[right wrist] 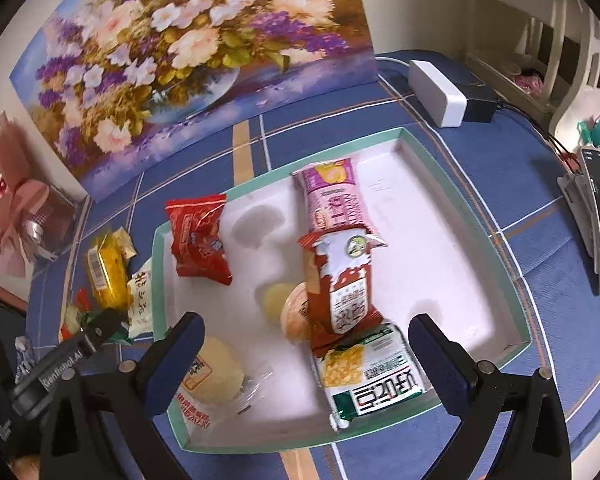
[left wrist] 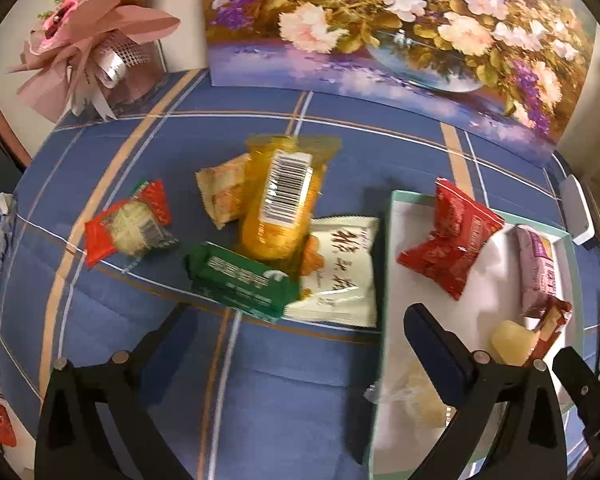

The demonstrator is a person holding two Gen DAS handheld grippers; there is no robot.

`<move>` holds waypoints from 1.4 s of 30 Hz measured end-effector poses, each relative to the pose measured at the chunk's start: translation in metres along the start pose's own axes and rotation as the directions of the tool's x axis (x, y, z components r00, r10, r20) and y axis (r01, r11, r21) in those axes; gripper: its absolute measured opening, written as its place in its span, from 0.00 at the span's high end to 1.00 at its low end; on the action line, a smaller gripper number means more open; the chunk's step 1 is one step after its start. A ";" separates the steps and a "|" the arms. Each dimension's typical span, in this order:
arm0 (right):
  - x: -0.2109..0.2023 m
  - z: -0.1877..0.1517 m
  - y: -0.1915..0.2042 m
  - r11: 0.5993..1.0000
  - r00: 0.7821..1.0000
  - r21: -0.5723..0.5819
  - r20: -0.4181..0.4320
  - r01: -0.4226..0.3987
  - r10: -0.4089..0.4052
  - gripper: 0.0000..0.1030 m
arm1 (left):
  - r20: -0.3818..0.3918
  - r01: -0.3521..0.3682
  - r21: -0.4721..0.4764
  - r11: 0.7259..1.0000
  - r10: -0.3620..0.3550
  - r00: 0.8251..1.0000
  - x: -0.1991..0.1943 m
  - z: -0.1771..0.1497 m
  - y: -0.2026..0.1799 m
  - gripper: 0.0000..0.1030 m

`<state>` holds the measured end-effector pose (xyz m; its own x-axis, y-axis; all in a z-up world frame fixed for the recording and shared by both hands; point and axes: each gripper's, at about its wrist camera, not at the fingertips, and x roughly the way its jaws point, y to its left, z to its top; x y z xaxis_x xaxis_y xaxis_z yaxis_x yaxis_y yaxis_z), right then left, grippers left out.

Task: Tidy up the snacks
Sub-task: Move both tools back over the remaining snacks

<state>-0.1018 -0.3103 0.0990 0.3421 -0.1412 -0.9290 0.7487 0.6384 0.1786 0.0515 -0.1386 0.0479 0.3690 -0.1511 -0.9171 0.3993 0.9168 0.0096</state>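
Where snacks [right wrist: 342, 280] lie: green-rimmed tray [right wrist: 452, 184].

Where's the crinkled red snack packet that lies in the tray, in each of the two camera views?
Left wrist view: the red packet lies right of centre, at the tray's far left corner, beyond the open hand-held gripper.
Right wrist view: the same packet lies left of centre, just inside the tray's left rim.
Shared landmark: the flower painting standing behind the tray.
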 end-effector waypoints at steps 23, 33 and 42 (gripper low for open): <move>-0.006 -0.014 0.062 0.988 0.986 0.016 0.058 -0.156 0.155 0.00 | 0.205 0.002 -0.051 0.999 0.008 0.979 -0.038 0.022 0.088 0.00; -0.002 -0.016 0.111 0.982 0.980 -0.059 0.077 -0.182 0.186 0.00 | 0.251 0.071 -0.162 0.984 -0.028 0.968 -0.039 0.022 0.149 0.00; 0.002 -0.022 0.161 0.955 0.957 -0.136 0.087 -0.265 0.278 0.00 | 0.262 0.069 -0.242 0.968 -0.003 0.965 -0.040 0.025 0.193 0.00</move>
<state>0.0063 -0.1911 0.1188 0.5845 -0.0232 -0.8111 0.5469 0.7497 0.3726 0.1347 0.0346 0.0968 0.5751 -0.2458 -0.7803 0.2086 0.9663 -0.1506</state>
